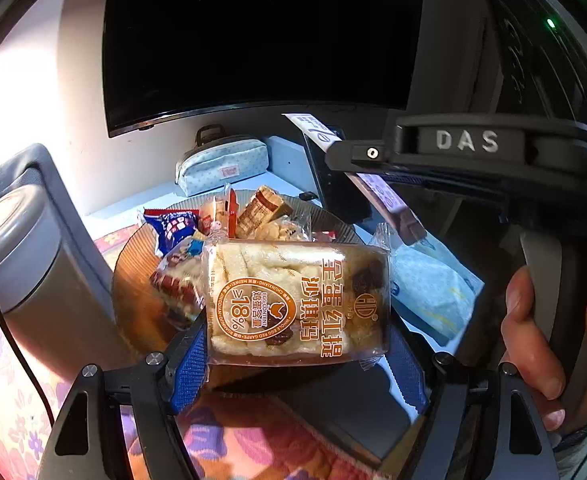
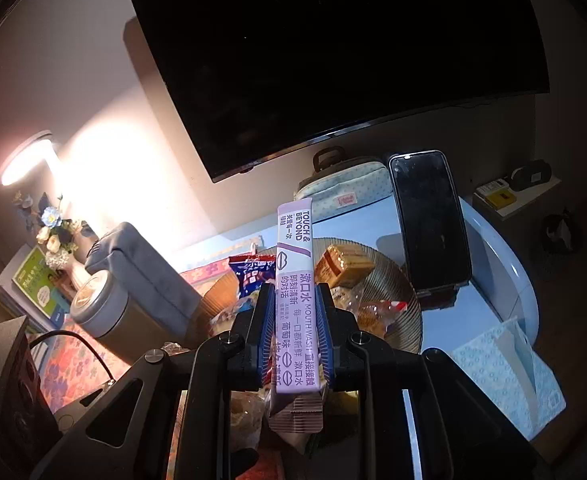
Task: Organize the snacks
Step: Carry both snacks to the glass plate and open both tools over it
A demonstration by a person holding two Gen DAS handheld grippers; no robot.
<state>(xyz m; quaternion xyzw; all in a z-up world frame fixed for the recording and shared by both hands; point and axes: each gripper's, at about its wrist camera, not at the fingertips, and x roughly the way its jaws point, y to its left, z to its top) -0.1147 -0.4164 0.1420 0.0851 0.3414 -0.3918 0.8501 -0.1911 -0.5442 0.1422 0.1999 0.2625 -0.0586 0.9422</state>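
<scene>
Left wrist view: the left hand-held gripper (image 1: 297, 364), jaws spread wide, pinches a clear-wrapped rice-crisp cake (image 1: 297, 300) with orange lettering by its two short ends, the blue pads (image 1: 189, 368) pressing on the wrapper. The cake hangs just above the near rim of a ribbed amber glass plate (image 1: 133, 280). On that plate lie a blue snack packet (image 1: 173, 226) at ten o'clock and a brown wrapped biscuit (image 1: 263, 210) at twelve o'clock, among other small packets. At three o'clock of the frame a person's hand (image 1: 533, 340) grips the handle of the right hand-held gripper (image 1: 357, 152), whose black body bears the letters DAS.

Right wrist view: the right hand-held gripper (image 2: 293, 336), jaws pressed close together, pinches a flat purple mouthwash sachet (image 2: 295, 264) by its lower half; the sachet stands upright and points toward twelve o'clock, over the plate. A dark phone (image 2: 429, 220) leans upright at two o'clock of the plate. A dotted pale-blue pouch (image 2: 345, 192) lies at twelve o'clock beneath a dark screen (image 2: 333, 48). A grey lidded canister (image 2: 97, 308) stands at nine o'clock on the tabletop (image 2: 493, 248), and a lit lamp (image 2: 25, 156) glows farther off at ten o'clock.
</scene>
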